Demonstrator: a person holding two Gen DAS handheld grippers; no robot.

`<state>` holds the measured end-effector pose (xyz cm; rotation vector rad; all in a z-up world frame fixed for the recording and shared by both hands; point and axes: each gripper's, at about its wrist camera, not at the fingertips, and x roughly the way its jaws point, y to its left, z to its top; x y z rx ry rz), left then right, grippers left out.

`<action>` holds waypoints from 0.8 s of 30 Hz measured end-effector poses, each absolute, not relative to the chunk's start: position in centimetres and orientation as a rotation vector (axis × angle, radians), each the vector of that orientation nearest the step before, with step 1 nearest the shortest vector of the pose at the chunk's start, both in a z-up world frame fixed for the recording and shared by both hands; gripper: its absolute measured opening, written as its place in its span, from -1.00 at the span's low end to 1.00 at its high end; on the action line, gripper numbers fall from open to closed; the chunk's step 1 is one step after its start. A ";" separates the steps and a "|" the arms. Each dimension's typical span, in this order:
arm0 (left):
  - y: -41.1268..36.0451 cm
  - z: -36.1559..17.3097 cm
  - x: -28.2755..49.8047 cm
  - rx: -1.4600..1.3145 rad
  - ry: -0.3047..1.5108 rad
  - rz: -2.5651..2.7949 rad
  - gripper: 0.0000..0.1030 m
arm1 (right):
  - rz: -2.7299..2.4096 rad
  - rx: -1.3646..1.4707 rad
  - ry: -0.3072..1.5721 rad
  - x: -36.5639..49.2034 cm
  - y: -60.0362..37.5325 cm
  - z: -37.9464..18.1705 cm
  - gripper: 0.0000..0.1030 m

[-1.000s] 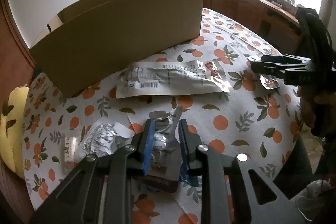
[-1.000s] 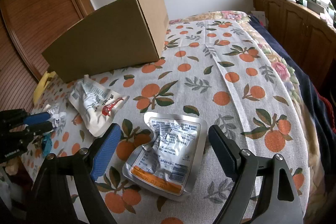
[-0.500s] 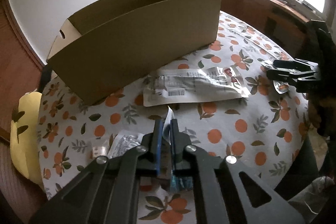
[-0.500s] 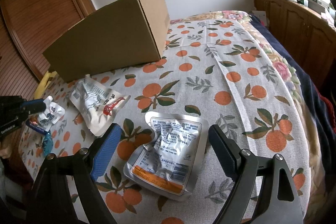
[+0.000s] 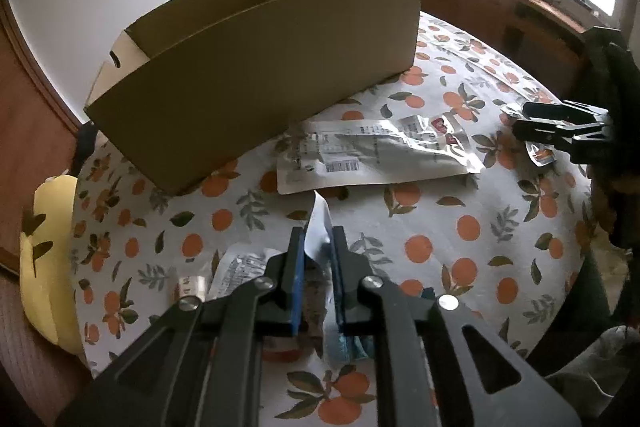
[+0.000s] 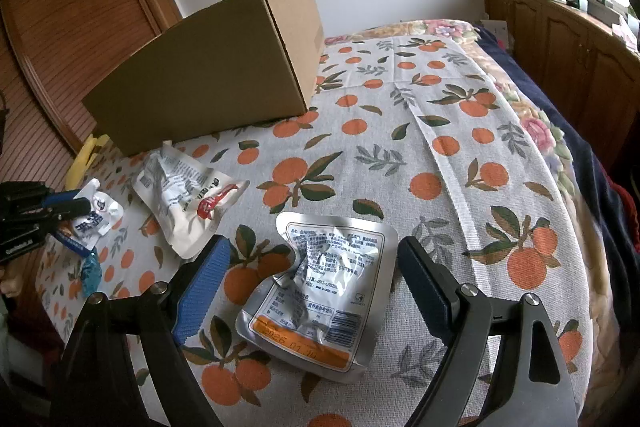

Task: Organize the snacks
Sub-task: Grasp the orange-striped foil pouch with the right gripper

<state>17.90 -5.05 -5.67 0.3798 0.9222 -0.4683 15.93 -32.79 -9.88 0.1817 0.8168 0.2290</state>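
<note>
Nearest the lens in the left wrist view, the left gripper (image 5: pixel 317 247) is clamped on a small white packet (image 5: pixel 318 227), its jaws having just eased apart a touch with the packet between them, low in the frame and clear of the cloth. In the right wrist view the right gripper (image 6: pixel 312 279) stands spread wide over a silver pouch (image 6: pixel 320 291) lying on the orange-print bedcover (image 6: pixel 460 131), gripping nothing. Just beyond, left of centre, a white pouch (image 6: pixel 188 199) lies loose. Farthest back, the cardboard box (image 5: pixel 260 83) sits open in the upper middle; by my reading sorting has barely begun. The box floor is hidden behind its wall, and the scraps under the left gripper are too blocked to name.
</note>
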 end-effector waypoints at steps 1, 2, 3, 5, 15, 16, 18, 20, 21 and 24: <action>-5.0 -5.7 17.9 0.373 0.929 -0.477 -0.77 | 0.229 0.180 0.817 15.9 -32.8 -9.9 0.70; -5.0 -5.7 17.9 0.367 0.933 -0.481 -0.76 | 0.230 0.180 0.817 15.9 -32.8 -9.9 0.70; -5.0 -5.7 17.9 0.368 0.930 -0.480 -0.76 | 0.229 0.177 0.818 15.9 -32.8 -9.9 0.70; -5.1 -5.6 17.7 0.370 0.919 -0.478 -0.83 | 0.230 0.171 0.822 15.9 -32.7 -10.0 0.70; -4.7 -4.8 15.9 0.280 0.842 -0.488 -0.93 | 0.174 0.005 0.882 16.3 -30.4 -10.1 0.66; -4.7 -4.6 15.7 0.270 0.836 -0.494 -0.93 | 0.168 -0.005 0.884 16.4 -30.4 -10.1 0.56; -4.5 -4.2 15.4 0.248 0.818 -0.498 -0.93 | 0.132 -0.046 0.886 16.2 -30.2 -10.2 0.41; -4.5 -4.1 15.3 0.238 0.810 -0.505 -0.93 | 0.136 -0.046 0.890 16.0 -30.4 -10.1 0.31; -4.5 -3.9 15.1 0.233 0.800 -0.500 -0.93 | 0.139 -0.042 0.887 15.8 -30.6 -10.1 0.17; -4.4 -3.6 15.1 0.214 0.786 -0.509 -0.93 | 0.164 -0.016 0.890 15.6 -31.0 -9.8 0.15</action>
